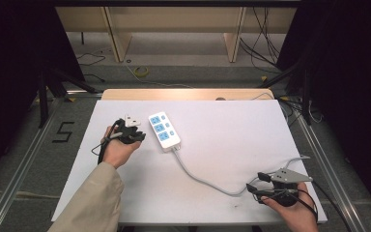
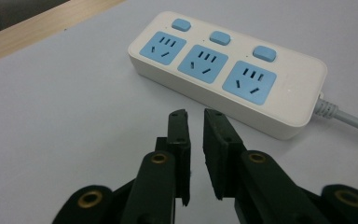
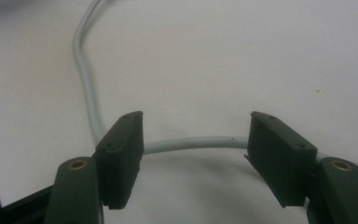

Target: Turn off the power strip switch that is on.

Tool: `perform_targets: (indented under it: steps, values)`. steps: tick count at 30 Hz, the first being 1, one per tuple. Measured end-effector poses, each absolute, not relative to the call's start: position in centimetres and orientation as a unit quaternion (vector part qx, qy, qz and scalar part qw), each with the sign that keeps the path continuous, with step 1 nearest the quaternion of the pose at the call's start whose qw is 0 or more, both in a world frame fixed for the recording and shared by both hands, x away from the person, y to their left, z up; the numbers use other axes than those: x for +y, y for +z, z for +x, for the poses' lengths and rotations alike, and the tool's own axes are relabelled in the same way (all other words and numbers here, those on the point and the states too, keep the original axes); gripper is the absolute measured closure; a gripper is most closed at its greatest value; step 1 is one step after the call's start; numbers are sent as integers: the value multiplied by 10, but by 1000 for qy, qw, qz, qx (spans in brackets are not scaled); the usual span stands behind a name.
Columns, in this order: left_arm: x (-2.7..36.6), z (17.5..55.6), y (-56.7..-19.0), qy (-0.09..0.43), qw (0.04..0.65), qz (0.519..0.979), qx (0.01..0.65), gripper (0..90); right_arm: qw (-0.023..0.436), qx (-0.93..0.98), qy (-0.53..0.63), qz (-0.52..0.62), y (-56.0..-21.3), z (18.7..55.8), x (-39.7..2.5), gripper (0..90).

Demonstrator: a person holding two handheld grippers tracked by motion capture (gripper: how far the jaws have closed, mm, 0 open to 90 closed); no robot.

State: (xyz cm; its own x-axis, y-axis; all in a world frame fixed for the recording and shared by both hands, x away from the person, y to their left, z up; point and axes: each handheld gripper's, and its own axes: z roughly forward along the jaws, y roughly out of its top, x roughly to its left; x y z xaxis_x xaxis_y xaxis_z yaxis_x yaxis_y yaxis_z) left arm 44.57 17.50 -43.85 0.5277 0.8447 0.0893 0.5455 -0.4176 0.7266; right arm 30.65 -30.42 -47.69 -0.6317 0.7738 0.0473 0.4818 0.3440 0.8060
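Note:
A white power strip (image 1: 164, 131) with three blue sockets and three blue switches lies on the white table (image 1: 232, 130); it is also close ahead in the left gripper view (image 2: 228, 70). Its grey cable (image 1: 198, 176) curves right toward my right gripper (image 1: 256, 187). My left gripper (image 1: 140, 136) sits just left of the strip. Its jaws (image 2: 196, 114) stand almost together with a narrow gap and hold nothing. My right gripper (image 3: 196, 116) is open at the table's front right, and the cable (image 3: 191, 143) runs across the gap between its jaws.
The cable goes on to the table's right edge (image 1: 299, 157). A wooden strip (image 1: 188, 93) borders the far side. On the floor are a taped "5" (image 1: 64, 131), metal rails, loose cables and wooden furniture legs (image 1: 118, 43).

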Motion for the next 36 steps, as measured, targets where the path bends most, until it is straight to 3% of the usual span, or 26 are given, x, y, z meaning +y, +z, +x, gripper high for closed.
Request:
perform_targets:
  steps: [20,36]
  values:
    - [183,391,-461,228,363,806,409,476,174,801,419,391,-477,306,-304,367]
    - [176,366,-486,228,365,797,424,325,176,798,424,390,-475,304,-306,358]
